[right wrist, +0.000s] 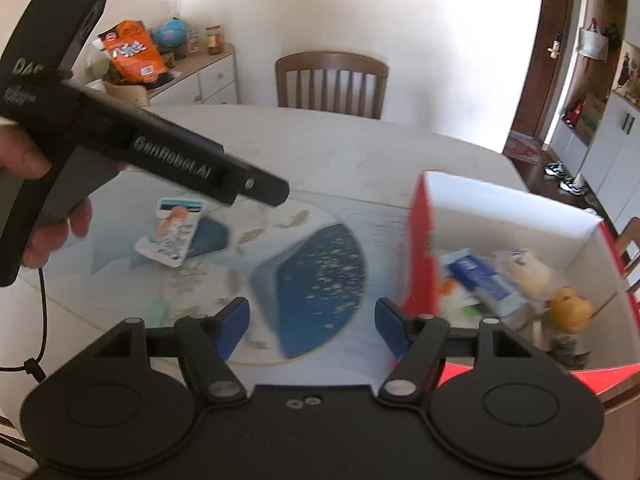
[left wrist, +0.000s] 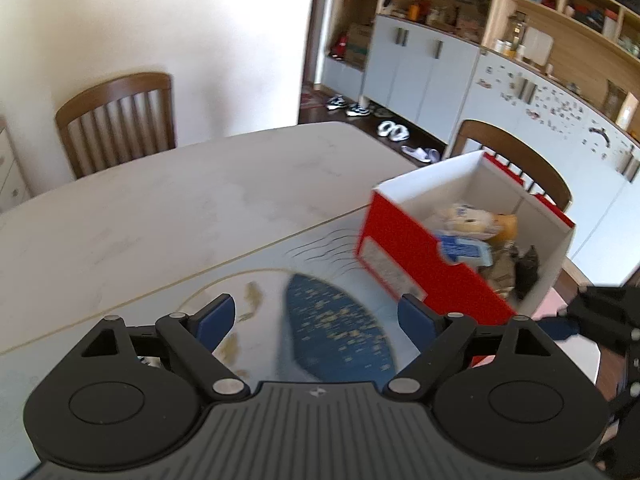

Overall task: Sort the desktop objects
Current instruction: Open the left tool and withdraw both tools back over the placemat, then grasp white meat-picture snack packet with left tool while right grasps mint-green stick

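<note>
A red box with a white inside point(left wrist: 408, 256) stands on a blue-and-white mat point(left wrist: 336, 332) at the table's right side; it shows in the right wrist view point(right wrist: 420, 240) too. It holds several items, among them a blue-and-white pack point(right wrist: 480, 276) and a yellow toy point(right wrist: 568, 308). A white packet with an orange tube point(right wrist: 172, 236) lies on the mat to the left. My left gripper point(left wrist: 316, 318) is open and empty above the mat; its body point(right wrist: 140, 148) hangs over the packet. My right gripper point(right wrist: 310, 320) is open and empty beside the box.
The pale table point(left wrist: 160, 200) has wooden chairs at the far side point(left wrist: 120, 120) and behind the box point(left wrist: 520, 160). A sideboard with snack bags point(right wrist: 136, 56) stands at the back left. Cabinets and shelves point(left wrist: 500, 60) line the right wall.
</note>
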Tool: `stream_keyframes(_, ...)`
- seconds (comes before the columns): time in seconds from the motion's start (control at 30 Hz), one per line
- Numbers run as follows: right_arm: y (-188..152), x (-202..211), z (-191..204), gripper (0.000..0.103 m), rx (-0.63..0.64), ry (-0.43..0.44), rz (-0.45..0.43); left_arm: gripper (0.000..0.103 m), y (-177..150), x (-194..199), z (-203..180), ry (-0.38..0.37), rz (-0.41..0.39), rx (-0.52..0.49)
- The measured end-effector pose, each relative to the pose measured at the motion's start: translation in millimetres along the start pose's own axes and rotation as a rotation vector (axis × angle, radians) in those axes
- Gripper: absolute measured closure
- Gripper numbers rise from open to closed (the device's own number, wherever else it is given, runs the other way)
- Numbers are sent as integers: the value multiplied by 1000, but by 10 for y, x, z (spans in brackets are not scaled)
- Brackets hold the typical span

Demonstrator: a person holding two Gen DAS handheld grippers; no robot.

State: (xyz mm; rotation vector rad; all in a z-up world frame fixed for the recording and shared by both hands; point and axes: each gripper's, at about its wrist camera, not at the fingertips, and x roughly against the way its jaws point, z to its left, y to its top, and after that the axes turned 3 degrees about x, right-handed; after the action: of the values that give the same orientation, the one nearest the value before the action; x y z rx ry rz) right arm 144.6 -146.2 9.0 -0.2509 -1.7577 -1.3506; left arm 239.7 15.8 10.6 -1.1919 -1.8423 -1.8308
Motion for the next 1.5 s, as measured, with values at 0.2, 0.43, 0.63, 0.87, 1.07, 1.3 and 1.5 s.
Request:
stream_keyframes(0.2, -8, -134, 313, 32, 0, 24, 10, 2, -131, 39, 341, 26, -2, 40)
stream_keyframes(0.43, -29, -302, 674, 32, -9, 47, 33, 1, -321, -15, 665, 67, 5, 67)
stream_keyframes(0.63, -50, -441, 951, 33, -7, 43, 48, 1, -519, -125, 955, 112, 28, 84)
stream_keyframes(0.87, -115, -659, 1238, 40, 14, -11, 72, 1, -713, -215, 1213, 219, 38, 130)
stream_keyframes(1.07, -203, -869, 1446, 50, 27, -35, 115, 1, -801, -302, 1248, 269, 36, 125)
stream_keyframes(1.3, -272, -983, 1585, 59, 82, -34, 158, 1, -884, -436, 1211, 327, 48, 157)
stream_keyframes(1.5, -275, -1028, 1576, 62, 85, -23, 156, 1, -907, -576, 1225, 363, 61, 169)
